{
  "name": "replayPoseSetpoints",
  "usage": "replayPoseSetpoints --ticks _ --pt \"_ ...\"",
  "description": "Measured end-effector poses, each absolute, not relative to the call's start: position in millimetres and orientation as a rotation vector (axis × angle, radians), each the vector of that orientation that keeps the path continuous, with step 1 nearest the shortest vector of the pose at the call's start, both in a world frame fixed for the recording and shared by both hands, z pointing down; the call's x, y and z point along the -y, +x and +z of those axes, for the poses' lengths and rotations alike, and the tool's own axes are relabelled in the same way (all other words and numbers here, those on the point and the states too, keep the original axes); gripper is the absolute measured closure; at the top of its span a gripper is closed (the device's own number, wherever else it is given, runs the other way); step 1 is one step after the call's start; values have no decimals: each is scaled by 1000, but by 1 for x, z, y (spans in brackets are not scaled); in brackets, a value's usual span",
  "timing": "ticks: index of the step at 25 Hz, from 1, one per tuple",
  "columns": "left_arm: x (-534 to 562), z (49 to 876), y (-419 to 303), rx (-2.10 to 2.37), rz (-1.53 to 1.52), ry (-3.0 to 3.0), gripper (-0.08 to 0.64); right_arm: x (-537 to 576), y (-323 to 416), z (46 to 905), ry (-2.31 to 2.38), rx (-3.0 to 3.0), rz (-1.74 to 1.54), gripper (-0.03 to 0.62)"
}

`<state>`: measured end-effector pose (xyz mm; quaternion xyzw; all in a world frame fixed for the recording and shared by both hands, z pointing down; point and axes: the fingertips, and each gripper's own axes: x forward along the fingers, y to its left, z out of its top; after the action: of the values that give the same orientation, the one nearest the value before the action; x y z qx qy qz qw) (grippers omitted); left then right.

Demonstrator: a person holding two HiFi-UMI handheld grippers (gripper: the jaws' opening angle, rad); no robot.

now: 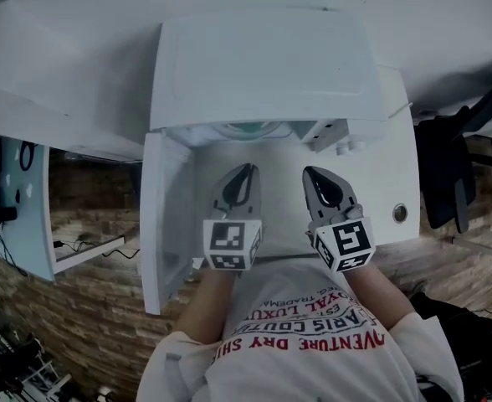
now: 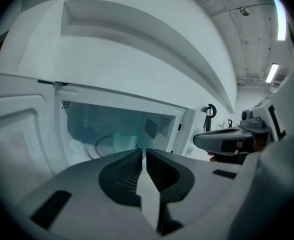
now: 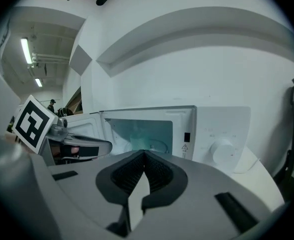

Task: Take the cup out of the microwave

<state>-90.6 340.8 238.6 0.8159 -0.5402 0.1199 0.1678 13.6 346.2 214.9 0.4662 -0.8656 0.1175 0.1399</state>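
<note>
The white microwave (image 1: 263,65) stands with its door (image 1: 166,216) swung open to the left. Inside, a pale translucent cup (image 2: 123,140) sits on the glass turntable; from the head view only its rim (image 1: 250,130) shows at the cavity mouth. My left gripper (image 1: 244,171) hangs just in front of the opening, shut with nothing between its jaws (image 2: 143,152). My right gripper (image 1: 313,175) is level with it on the right, also shut and empty (image 3: 144,154). Neither touches the cup or the microwave.
The microwave's control panel with a round knob (image 3: 222,152) is right of the cavity. The white counter (image 1: 401,182) carries a small round fitting (image 1: 400,213). A dark chair (image 1: 447,174) stands at the right, a wooden floor below.
</note>
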Motion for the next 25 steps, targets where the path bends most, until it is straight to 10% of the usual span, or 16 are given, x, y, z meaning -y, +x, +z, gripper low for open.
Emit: replayPoseSetpoints --ticks 4,7,16,25 --pt "-321 260 -95 1577 366 2313 548 -331 10 234 1292 2486 361 581" --pt "-303 275 -95 1572 352 2307 374 -318 7 243 1271 2488 370 581" --pt "-254 288 -104 1687 287 2308 144 -300 -1 265 1221 2494 403 581" --pt "-216 296 -97 1697 370 2367 121 -297 -6 272 1211 2485 457 582"
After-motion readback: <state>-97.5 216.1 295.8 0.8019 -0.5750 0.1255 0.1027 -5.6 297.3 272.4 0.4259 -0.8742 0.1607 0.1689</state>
